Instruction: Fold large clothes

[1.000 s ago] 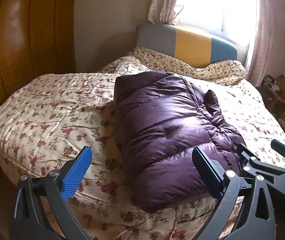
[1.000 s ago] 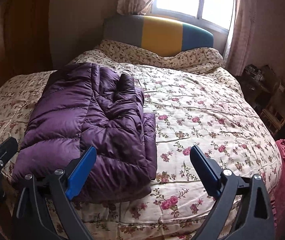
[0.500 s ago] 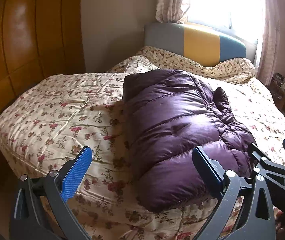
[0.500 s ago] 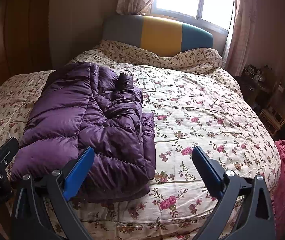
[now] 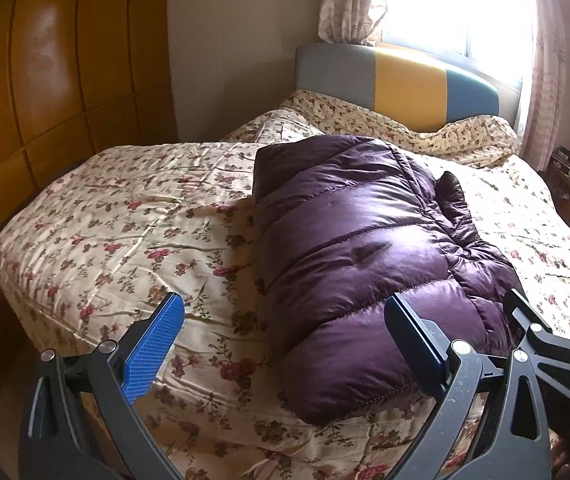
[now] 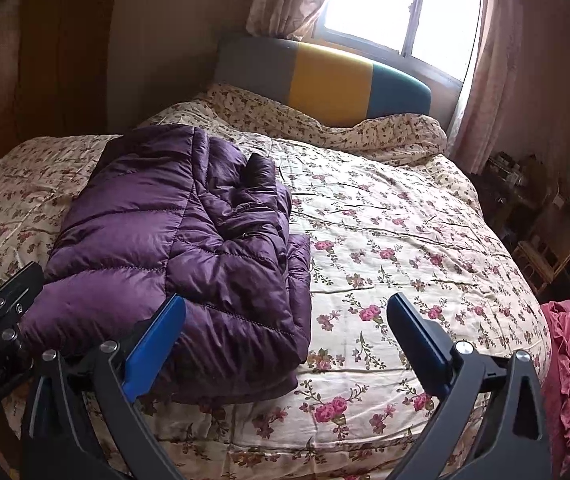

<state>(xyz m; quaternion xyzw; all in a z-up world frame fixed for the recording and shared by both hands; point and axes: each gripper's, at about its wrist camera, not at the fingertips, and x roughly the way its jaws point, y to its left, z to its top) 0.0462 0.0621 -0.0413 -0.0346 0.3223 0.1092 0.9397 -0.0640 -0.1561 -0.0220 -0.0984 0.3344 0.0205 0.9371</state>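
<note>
The jacket (image 6: 181,236) is dark purple and shiny, with stitched quilting lines across it. Under the jacket, the bedspread (image 6: 397,248) is cream with small pink and red roses and brownish-green stems. Behind the jacket, the headboard (image 6: 325,80) has three blocks: grey, yellow and teal. Above the headboard, the curtains (image 5: 353,0) look pale pink, perhaps with a faint print. Left of the jacket, the wardrobe (image 5: 45,80) is glossy orange-brown. The fingers (image 5: 153,354) carry blue pads on dark grey frames.

No text, label, brand, number or sign can be read in either view; faint lettering at the right view's lower left is illegible.
</note>
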